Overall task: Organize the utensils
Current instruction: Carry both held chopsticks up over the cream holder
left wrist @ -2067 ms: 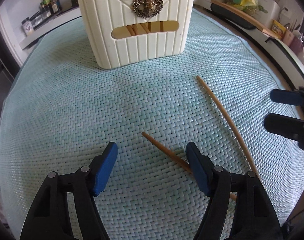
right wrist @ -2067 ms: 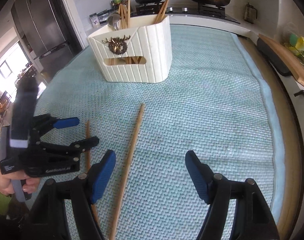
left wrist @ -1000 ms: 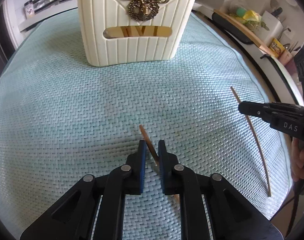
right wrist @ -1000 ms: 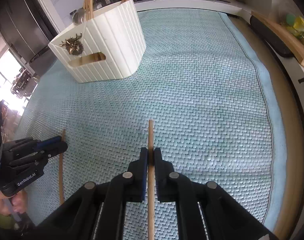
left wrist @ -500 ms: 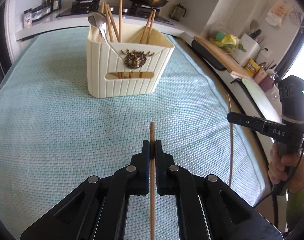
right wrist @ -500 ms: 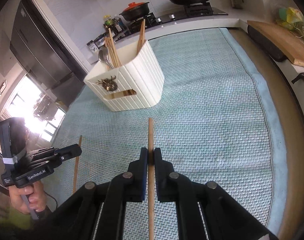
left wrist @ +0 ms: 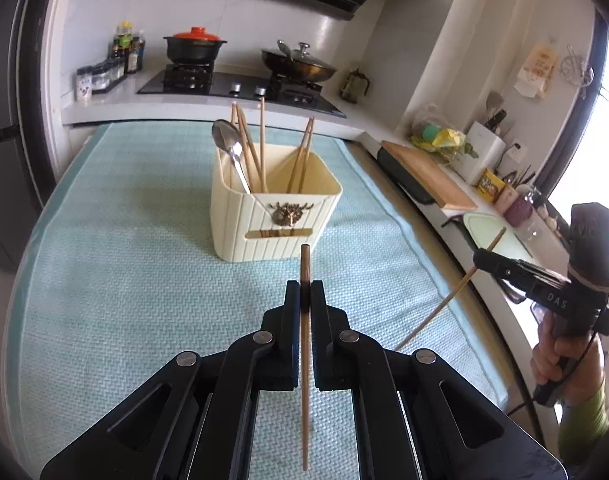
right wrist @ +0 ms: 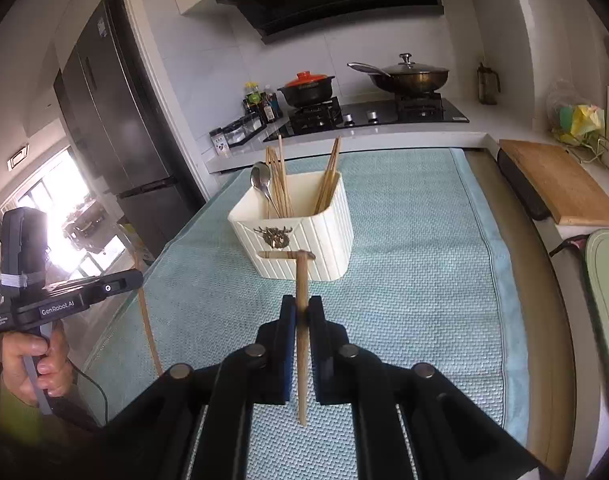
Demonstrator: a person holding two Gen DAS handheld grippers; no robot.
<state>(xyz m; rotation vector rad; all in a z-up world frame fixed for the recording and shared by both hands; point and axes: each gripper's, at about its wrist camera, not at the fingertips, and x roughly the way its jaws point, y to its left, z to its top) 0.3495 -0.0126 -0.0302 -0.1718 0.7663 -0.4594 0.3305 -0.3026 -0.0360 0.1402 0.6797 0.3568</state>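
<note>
A cream ribbed utensil holder [left wrist: 272,216] with a brass deer emblem stands on the teal mat [left wrist: 104,280]; it also shows in the right wrist view [right wrist: 304,236]. It holds several wooden chopsticks and a metal spoon [left wrist: 228,148]. My left gripper [left wrist: 304,292] is shut on a wooden chopstick [left wrist: 305,264], held in the air in front of the holder. My right gripper [right wrist: 302,312] is shut on another chopstick [right wrist: 302,276], also raised in front of the holder. The right gripper shows at the right of the left wrist view [left wrist: 500,266], the left gripper at the left of the right wrist view [right wrist: 124,280].
A stove with a black pot [left wrist: 194,50] and a lidded pan [left wrist: 298,64] stands behind the mat. A wooden cutting board [left wrist: 428,176] and kitchen items line the right counter. A dark fridge [right wrist: 116,120] stands at the left.
Both grippers closed on the chopsticks that lay on the mat and lifted them. Both have risen and now look over the holder from higher up.
</note>
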